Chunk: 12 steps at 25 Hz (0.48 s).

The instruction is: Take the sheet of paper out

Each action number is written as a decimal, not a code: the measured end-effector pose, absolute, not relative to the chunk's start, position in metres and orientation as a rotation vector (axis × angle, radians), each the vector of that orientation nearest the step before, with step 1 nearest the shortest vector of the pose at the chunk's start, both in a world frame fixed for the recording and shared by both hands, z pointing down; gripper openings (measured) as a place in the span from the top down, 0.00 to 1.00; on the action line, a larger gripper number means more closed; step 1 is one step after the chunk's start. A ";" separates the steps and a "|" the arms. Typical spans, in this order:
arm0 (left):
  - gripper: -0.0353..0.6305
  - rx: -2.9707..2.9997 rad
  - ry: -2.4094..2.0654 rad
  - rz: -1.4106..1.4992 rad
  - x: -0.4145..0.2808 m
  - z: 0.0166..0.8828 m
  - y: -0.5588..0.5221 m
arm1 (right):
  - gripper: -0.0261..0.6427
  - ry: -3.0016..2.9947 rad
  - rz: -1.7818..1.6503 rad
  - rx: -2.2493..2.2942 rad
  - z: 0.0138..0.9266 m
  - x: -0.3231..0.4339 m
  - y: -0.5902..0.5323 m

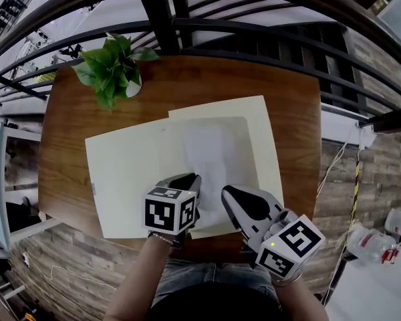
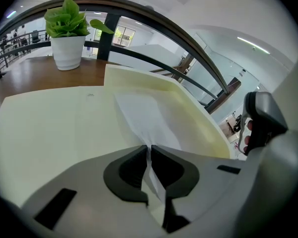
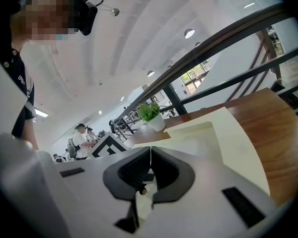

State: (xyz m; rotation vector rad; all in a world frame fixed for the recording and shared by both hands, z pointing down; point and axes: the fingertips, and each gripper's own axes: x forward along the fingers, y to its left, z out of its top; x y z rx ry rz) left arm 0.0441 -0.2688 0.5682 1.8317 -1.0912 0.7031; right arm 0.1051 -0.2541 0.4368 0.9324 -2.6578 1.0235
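A cream folder (image 1: 127, 172) lies open on the wooden table (image 1: 297, 112), and a white sheet of paper (image 1: 210, 152) rests on it near the middle. My left gripper (image 1: 192, 187) is at the sheet's near edge. In the left gripper view the sheet (image 2: 139, 115) runs up into the left gripper (image 2: 149, 151), whose jaws are shut on it. My right gripper (image 1: 226, 194) sits just to the right, at the sheet's near right edge, tilted upward. In the right gripper view the right gripper (image 3: 150, 155) is shut, with a thin white strip of paper between the jaws.
A potted green plant (image 1: 113, 69) stands at the table's far left corner. A dark metal railing (image 1: 254, 39) runs behind the table. The near table edge is right by my body. People stand far off in the right gripper view.
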 end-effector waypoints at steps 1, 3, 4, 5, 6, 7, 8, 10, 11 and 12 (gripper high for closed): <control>0.89 1.843 -1.085 0.699 0.045 0.567 -0.269 | 0.92 -2.658 1.021 0.939 0.436 0.106 -0.254; 0.90 1.877 -1.069 0.680 0.049 0.563 -0.271 | 0.92 -2.657 1.019 0.951 0.435 0.108 -0.253; 0.91 1.893 -1.061 0.666 0.050 0.560 -0.271 | 0.92 -2.656 1.021 0.956 0.434 0.108 -0.253; 0.91 1.905 -1.054 0.653 0.050 0.557 -0.272 | 0.92 -2.655 1.023 0.961 0.434 0.108 -0.252; 0.91 1.915 -1.048 0.642 0.050 0.555 -0.272 | 0.92 -2.654 1.024 0.965 0.433 0.107 -0.251; 0.91 1.922 -1.043 0.631 0.050 0.552 -0.273 | 0.92 -2.652 1.024 0.970 0.433 0.107 -0.251; 0.91 1.928 -1.039 0.620 0.049 0.550 -0.273 | 0.92 -2.651 1.024 0.974 0.432 0.105 -0.251; 0.91 1.939 -1.033 0.595 0.045 0.545 -0.270 | 0.92 -2.647 1.029 0.984 0.431 0.102 -0.248; 0.91 1.943 -1.031 0.582 0.041 0.542 -0.267 | 0.92 -2.646 1.032 0.989 0.430 0.099 -0.245; 0.91 1.945 -1.030 0.571 0.037 0.540 -0.264 | 0.92 -2.646 1.031 0.994 0.429 0.095 -0.243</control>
